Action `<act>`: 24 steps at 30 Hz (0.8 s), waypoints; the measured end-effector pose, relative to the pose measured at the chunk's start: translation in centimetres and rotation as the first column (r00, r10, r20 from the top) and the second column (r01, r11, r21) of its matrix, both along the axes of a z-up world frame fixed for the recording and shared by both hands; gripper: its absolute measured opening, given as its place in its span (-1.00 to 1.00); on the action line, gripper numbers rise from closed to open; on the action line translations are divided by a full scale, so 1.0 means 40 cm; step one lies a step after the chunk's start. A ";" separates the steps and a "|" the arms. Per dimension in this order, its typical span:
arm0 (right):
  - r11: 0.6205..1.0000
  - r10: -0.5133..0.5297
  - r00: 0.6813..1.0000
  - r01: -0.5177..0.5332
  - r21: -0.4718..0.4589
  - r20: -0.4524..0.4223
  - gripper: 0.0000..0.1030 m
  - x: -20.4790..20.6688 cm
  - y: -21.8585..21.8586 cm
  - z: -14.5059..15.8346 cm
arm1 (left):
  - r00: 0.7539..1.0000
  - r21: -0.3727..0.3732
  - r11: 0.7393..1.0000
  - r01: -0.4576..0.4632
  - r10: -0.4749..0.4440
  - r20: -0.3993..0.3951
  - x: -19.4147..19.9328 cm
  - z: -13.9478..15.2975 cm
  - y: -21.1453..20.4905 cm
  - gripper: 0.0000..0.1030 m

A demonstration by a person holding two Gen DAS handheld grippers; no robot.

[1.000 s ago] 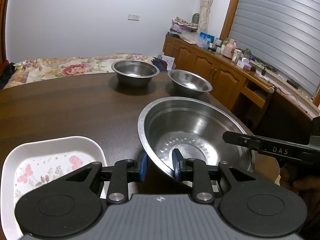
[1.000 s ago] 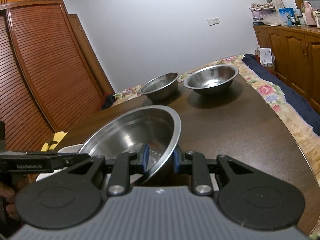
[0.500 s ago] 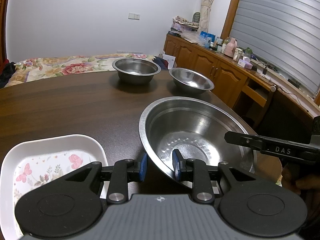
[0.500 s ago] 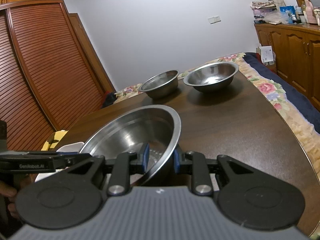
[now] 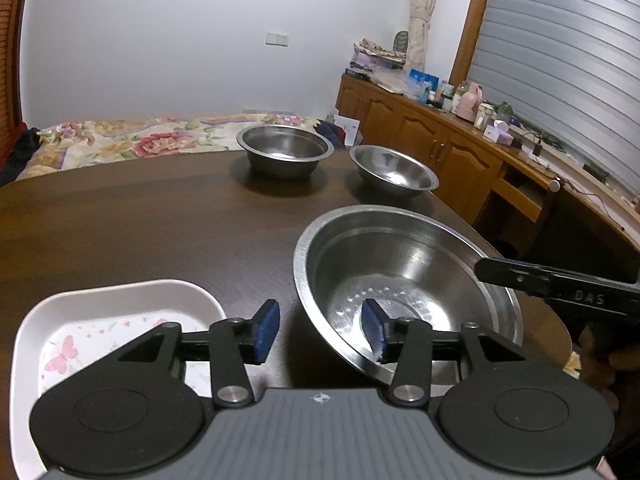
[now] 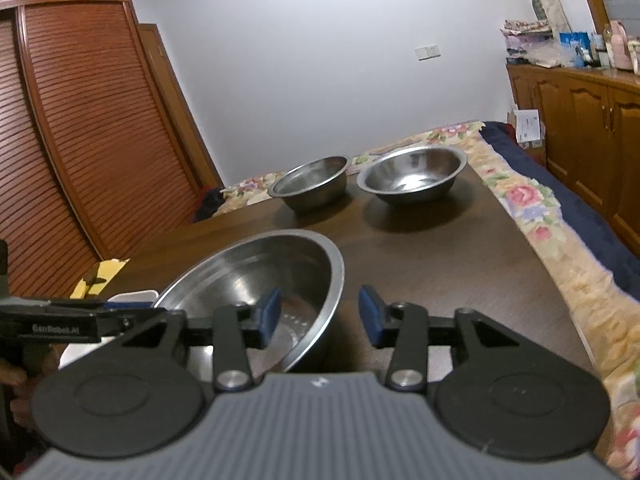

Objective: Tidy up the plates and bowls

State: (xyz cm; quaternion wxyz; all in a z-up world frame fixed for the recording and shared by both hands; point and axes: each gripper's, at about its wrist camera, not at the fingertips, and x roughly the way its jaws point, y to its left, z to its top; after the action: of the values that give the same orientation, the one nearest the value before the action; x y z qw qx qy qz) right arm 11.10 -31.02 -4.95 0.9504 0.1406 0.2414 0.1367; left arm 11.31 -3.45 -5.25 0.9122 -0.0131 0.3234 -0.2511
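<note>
A large steel bowl [image 5: 404, 280] rests on the dark round table [image 5: 140, 232]. My left gripper [image 5: 320, 330] is open and straddles the bowl's near-left rim, one blue pad inside and one outside. The right gripper [image 6: 318, 314] is open too, straddling the same large bowl's [image 6: 260, 280] right rim. A white floral plate [image 5: 100, 320] lies to the left of the bowl. Two smaller steel bowls stand at the far side, one deep [image 5: 285, 154] and one shallow [image 5: 394, 172]; they also show in the right wrist view, deep [image 6: 310, 186] and shallow [image 6: 414, 174].
A bed with a floral cover [image 5: 132, 140] lies beyond the table. Wooden cabinets [image 5: 436, 152] with clutter run along the right wall. A louvred wooden wardrobe [image 6: 68, 140] stands on the left. A hand [image 6: 12, 376] holds the other gripper's handle.
Both grippers have opened, letting go of the large bowl's rim. The bowl now sits on the table in about the same spot.
</note>
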 end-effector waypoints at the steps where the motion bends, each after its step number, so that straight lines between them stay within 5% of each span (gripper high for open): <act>1: 1.000 0.001 1.000 -0.001 -0.006 0.003 -0.05 0.000 -0.001 0.005 | 1.000 0.003 1.000 -0.005 0.005 0.007 0.000 0.004 0.002 0.02; 10: 0.997 -0.020 0.998 0.026 -0.079 0.066 0.28 -0.008 -0.010 0.058 | 0.998 0.014 0.999 -0.048 0.047 0.050 0.009 0.029 0.031 0.32; 17: 0.991 -0.035 0.991 0.051 -0.123 0.128 0.96 -0.005 -0.011 0.078 | 0.993 0.032 0.997 -0.069 0.065 0.096 0.011 0.043 0.030 0.71; 24: 0.990 -0.044 0.987 0.064 -0.128 0.153 1.00 0.004 -0.012 0.086 | 0.990 0.056 0.996 -0.066 0.058 0.130 0.010 0.059 0.023 0.99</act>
State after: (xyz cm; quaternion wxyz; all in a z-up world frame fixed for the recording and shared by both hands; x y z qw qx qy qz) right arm 11.28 -31.48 -1.51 0.9764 0.0733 0.1740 0.1047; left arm 11.72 -2.54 -2.90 0.9384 0.0203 0.2710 -0.2133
